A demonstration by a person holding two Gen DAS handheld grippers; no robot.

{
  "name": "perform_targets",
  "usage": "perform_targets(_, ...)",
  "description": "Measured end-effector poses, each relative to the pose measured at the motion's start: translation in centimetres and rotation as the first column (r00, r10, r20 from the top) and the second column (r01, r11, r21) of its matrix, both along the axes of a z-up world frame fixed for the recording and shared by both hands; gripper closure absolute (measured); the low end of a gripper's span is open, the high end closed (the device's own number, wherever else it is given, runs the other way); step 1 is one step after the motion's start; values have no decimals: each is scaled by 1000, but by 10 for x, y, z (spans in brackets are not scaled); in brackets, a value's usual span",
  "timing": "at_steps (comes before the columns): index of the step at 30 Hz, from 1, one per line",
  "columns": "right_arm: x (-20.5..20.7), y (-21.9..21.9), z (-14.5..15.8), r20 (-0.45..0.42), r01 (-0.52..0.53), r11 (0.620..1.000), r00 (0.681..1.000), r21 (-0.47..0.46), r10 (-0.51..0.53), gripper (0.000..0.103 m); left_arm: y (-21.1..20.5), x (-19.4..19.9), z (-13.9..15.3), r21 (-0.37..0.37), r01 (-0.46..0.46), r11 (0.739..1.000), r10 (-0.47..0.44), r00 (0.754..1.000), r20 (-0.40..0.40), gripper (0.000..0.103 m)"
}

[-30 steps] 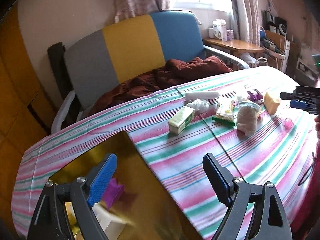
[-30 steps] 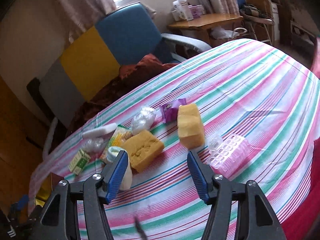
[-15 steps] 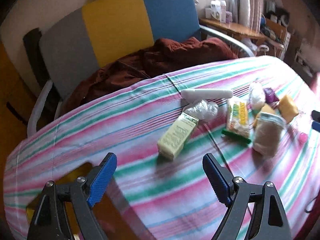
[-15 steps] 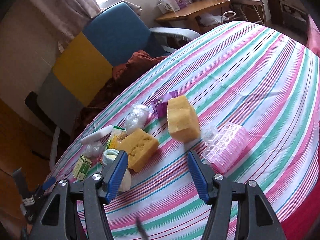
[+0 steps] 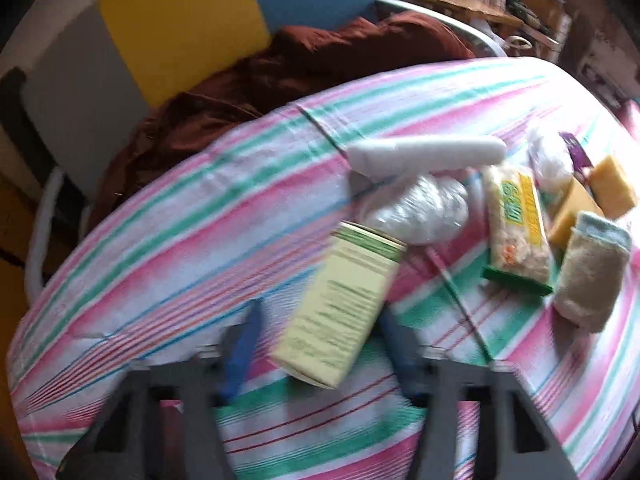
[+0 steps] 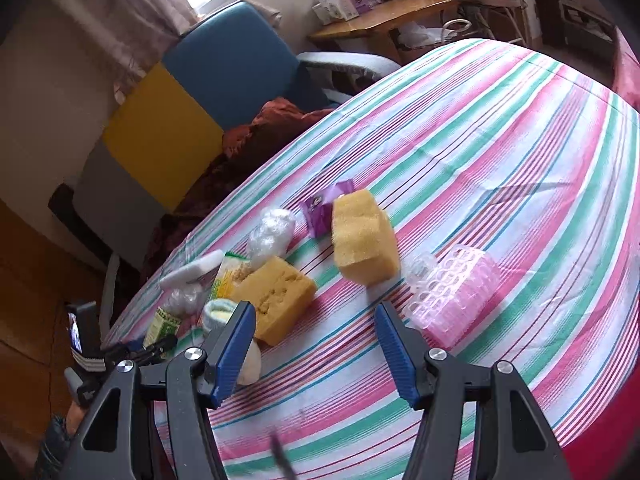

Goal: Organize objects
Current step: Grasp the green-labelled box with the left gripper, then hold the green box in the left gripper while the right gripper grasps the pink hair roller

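My left gripper pointed down at the pale green carton lying on the striped tabletop; its jaws had just been closing with the carton's near end between them, and through the blur I could not tell whether the pads pressed on it. My right gripper hung open and empty above the cloth, a yellow sponge and a pink plastic rack just beyond its fingers.
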State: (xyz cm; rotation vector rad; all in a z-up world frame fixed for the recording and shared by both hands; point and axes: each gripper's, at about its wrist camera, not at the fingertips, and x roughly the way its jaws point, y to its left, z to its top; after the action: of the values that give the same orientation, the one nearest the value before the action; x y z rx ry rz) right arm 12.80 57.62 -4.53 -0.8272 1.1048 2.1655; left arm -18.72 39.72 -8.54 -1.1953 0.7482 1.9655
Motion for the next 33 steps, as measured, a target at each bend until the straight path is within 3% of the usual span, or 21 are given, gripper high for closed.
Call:
perform_targets(1,4,2,1,-8,21,1000,1000,0,-21,40,0,2,2,14,2,1000,-2,1000,1,73)
perform_targets(6,23,18,-5,-34,137,989,990,-52,-139,40,-2,25,4,33,41,999,-41,999,12,73)
perform_targets(10,34,28,-12,-47,190,976,980,-107,-195,40,-6,53,10,48,93,995,-93,996,-2,73)
perform_targets(15,43,36,-15,-54,240,962,967,-133,-248,40,-19,90,17,98,120,988,-124,991,40,73)
perform_targets(24,43,37,-18,-15,258,958,965,-127,-262,40,-40,164,24,165,140,976,-159,981,108,73)
perform_targets(29,38,38,-21,52,263,960,965,-100,-259,40,-50,192,8,179,97,979,-127,977,168,73)
perform_targets(33,34,38,-26,99,258,962,964,-94,-248,32,-58,201,5,206,66,976,-100,982,158,73)
